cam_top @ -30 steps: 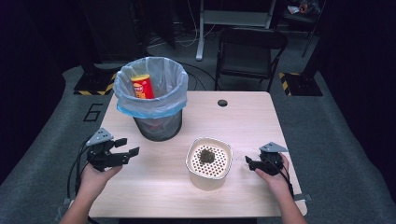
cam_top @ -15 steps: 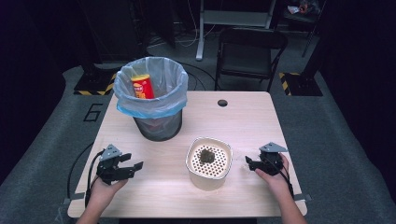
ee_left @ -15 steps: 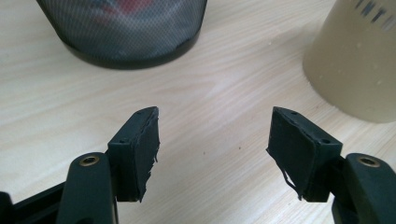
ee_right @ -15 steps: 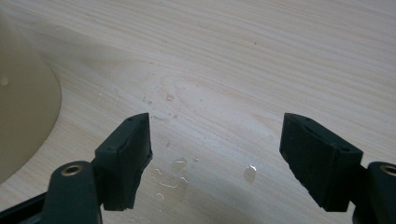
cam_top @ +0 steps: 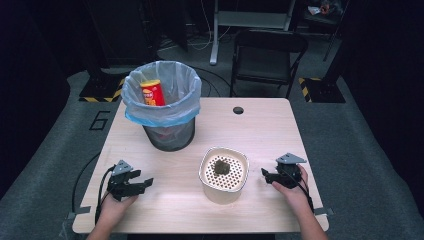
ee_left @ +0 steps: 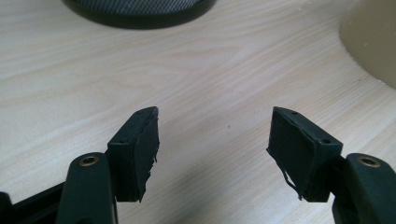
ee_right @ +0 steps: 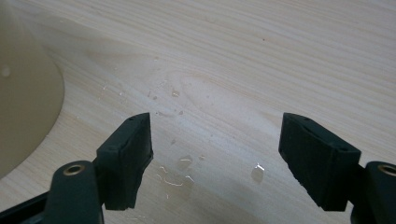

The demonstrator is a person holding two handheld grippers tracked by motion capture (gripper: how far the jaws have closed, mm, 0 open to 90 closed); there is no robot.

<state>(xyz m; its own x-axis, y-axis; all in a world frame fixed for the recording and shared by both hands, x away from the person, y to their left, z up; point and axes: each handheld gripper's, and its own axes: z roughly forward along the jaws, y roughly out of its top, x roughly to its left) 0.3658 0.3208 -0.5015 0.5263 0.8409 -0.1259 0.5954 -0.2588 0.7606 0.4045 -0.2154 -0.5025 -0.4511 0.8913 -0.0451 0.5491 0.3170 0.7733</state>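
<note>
My left gripper (cam_top: 146, 184) rests low at the table's front left, pointing right, jaws apart over bare wood; in the left gripper view (ee_left: 215, 135) nothing is between them. My right gripper (cam_top: 265, 175) sits at the front right, pointing left at a cream perforated bowl (cam_top: 224, 185). Its jaws (ee_right: 215, 140) are open and have just closed a little, with nothing between them. A dark lump (cam_top: 221, 166) lies inside the bowl. Behind, a mesh bin (cam_top: 167, 137) with a blue liner holds a red snack can (cam_top: 152, 93).
Water droplets (ee_right: 180, 163) dot the wood under the right gripper. The light wooden table (cam_top: 260, 130) has a cable hole (cam_top: 238, 110) at the back. A black folding chair (cam_top: 267, 55) stands beyond the far edge.
The left hand has sunk toward the table's front-left corner with its gripper. The right hand, the bowl and the bin have stayed put.
</note>
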